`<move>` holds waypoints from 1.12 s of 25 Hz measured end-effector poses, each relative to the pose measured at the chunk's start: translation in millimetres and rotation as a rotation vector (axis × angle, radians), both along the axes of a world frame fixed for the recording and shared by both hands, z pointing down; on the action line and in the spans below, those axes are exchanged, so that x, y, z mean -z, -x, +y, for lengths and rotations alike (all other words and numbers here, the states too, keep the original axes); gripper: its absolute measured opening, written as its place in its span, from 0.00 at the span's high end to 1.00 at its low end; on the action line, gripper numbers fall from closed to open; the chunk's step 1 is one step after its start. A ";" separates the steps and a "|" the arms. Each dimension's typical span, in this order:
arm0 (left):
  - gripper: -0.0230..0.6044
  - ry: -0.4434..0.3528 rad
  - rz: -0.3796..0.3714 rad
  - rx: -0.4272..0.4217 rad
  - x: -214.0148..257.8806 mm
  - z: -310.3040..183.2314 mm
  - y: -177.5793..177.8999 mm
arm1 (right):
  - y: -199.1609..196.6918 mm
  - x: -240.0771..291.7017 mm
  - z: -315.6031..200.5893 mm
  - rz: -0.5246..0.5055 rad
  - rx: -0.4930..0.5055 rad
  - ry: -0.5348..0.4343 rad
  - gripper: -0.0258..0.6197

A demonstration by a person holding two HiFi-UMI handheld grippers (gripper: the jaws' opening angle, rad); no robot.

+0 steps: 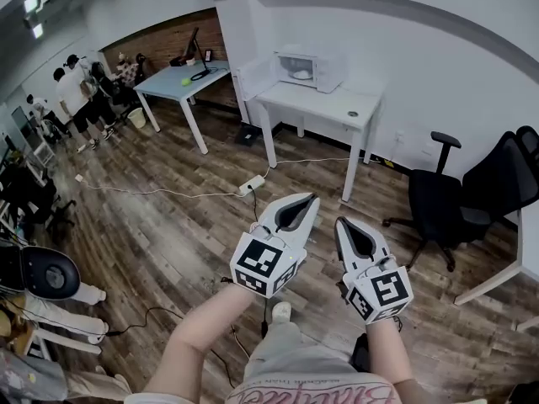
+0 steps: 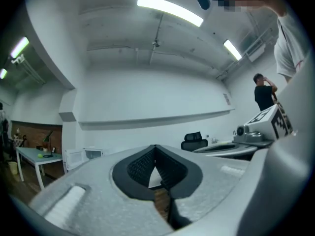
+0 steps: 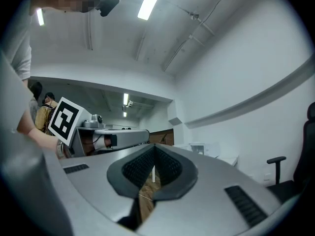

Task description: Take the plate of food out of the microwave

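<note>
A white microwave [image 1: 307, 70] stands on a white table [image 1: 337, 112] against the far wall, across the wooden floor from me. Its door [image 1: 253, 78] seems swung open to the left, and something pale shows inside, too small to make out. My left gripper [image 1: 313, 197] and right gripper [image 1: 341, 221] hang side by side in front of me, well short of the table. Both are shut with nothing between the jaws. In the left gripper view the left gripper [image 2: 155, 146] has its tips together, with the microwave [image 2: 86, 156] small at the left. The right gripper view shows the right gripper [image 3: 155, 146] shut too.
A black office chair [image 1: 446, 204] stands right of the table. A second table [image 1: 181, 82] with a green ball is at the back left, with people [image 1: 76, 91] beyond it. A power strip [image 1: 251, 185] and cables lie on the floor. Another table's edge [image 1: 526, 251] shows at the right.
</note>
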State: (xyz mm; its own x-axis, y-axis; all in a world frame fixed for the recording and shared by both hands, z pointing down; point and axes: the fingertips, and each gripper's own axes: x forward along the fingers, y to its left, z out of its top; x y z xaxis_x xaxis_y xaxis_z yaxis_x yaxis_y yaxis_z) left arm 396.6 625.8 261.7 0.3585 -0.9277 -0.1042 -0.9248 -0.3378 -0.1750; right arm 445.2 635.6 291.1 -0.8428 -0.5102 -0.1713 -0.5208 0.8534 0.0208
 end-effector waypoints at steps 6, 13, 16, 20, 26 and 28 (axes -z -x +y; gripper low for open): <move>0.95 -0.093 0.042 0.041 1.0 -10.2 23.3 | 37.7 25.1 -38.2 0.002 -0.011 -0.045 0.94; 0.95 -0.089 0.068 0.042 -6.7 -39.5 43.7 | 81.6 22.5 -67.1 0.067 -0.006 -0.090 0.94; 0.95 -0.091 0.061 0.054 -6.8 -52.7 58.0 | 97.4 18.0 -79.2 0.125 -0.001 -0.125 0.94; 0.95 -0.104 0.081 0.080 -7.9 -69.1 83.9 | 99.3 16.1 -93.8 0.059 -0.027 -0.029 0.94; 0.95 -0.106 0.123 0.096 -15.5 -89.7 115.8 | 127.1 -0.9 -104.9 0.102 -0.084 -0.032 0.94; 0.95 -0.111 0.147 0.098 -15.3 -95.3 127.6 | 136.4 -0.5 -110.8 0.085 -0.082 -0.009 0.94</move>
State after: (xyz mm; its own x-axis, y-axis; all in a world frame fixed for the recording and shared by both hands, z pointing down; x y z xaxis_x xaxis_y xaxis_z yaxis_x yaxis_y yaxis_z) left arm 268.9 530.4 277.0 0.2406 -0.9373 -0.2520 -0.9706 -0.2313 -0.0665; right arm 308.7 524.8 291.5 -0.8097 -0.5771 -0.1064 -0.5853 0.8073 0.0754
